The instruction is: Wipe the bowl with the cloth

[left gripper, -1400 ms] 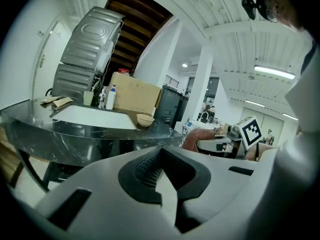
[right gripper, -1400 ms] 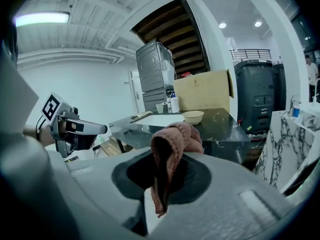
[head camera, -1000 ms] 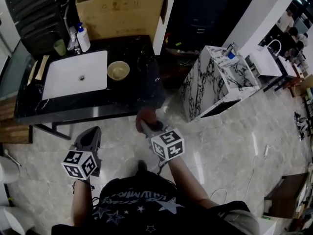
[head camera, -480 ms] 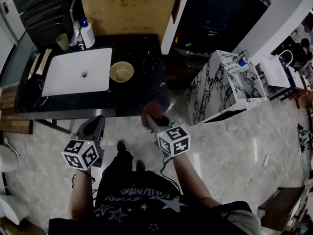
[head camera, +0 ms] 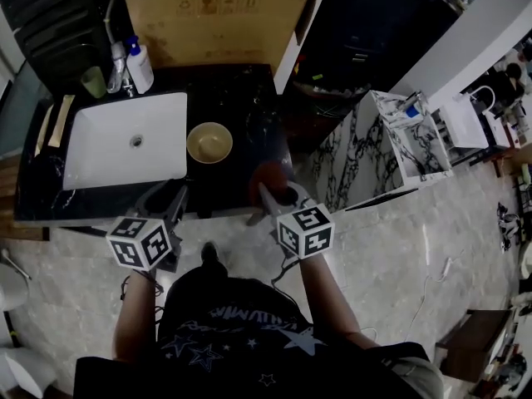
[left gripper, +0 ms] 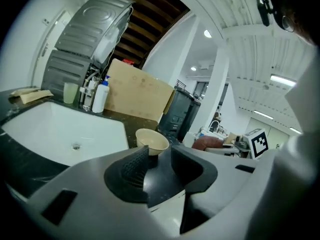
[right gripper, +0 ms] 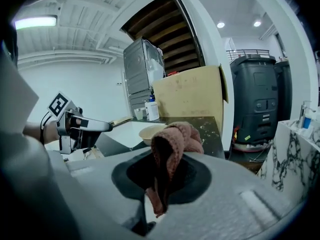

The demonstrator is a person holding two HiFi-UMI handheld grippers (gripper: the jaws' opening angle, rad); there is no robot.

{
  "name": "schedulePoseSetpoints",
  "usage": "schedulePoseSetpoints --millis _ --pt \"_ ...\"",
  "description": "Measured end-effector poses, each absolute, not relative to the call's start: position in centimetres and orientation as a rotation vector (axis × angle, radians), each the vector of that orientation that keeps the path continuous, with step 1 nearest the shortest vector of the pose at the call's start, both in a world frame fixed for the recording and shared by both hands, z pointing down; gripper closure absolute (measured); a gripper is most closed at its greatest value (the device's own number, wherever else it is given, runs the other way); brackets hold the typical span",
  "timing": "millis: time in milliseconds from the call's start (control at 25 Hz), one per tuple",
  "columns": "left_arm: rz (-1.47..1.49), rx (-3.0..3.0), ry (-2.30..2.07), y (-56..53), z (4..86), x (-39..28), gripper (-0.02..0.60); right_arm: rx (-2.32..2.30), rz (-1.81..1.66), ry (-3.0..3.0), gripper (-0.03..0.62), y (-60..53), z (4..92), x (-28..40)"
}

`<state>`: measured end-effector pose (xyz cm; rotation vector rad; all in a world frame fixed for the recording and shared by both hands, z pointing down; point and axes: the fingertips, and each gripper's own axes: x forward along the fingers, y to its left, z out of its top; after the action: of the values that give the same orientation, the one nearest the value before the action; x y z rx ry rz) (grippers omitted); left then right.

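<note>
Pinching the cloth (right gripper: pixel 175 140), right gripper (right gripper: pixel 161 180), bowl (head camera: pixel 209 142) near, left of it (on counter (head camera: pixel 243 98)).

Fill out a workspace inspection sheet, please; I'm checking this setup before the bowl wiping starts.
Surface: dark marble counter with a white sink set in it.
Job's things: bowl upright on the counter, right of the sink; cloth pinched in the right tongs.
Clutter: pump bottle, green cup behind the sink; cardboard box beyond.
Grippers: left tongs have just been opening, nothing between them; right tongs shut on the cloth.
Cables: a thin cable on the floor.
Surroundings: tiled floor, marble-pattern cabinet.
</note>
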<state>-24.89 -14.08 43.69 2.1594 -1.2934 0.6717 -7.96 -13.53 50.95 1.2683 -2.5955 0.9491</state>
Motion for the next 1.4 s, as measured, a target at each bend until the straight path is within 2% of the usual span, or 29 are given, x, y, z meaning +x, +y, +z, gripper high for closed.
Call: schedulePoseSetpoints --millis 120,400,560,960,1400 --pt "0.649 2.12 -1.211 -16.4 44.8 -24.7 0.418 1.296 0.946 -2.577 0.543 -15.9 51.0 -8.2" --pt "0.613 2.062 -1.113 -20.8 46.1 -24.5 0.414 1.348 0.948 -2.529 0.543 -19.3 51.3 -8.6" --pt "0.633 2.018 -1.062 -22.5 47.7 -25.2 0.382 1.388 0.94 -2.501 0.543 -20.7 51.5 -8.7" --pt "0.729 1.986 -0.949 -25.3 50.6 -24.9 0.382 1.508 0.963 -2.434 0.543 -23.7 52.3 -8.0" --pt "0.751 1.838 -0.982 -25.9 52.9 -25.3 0.385 1.392 0.992 -2.484 0.543 -26.1 54.2 -7.6"
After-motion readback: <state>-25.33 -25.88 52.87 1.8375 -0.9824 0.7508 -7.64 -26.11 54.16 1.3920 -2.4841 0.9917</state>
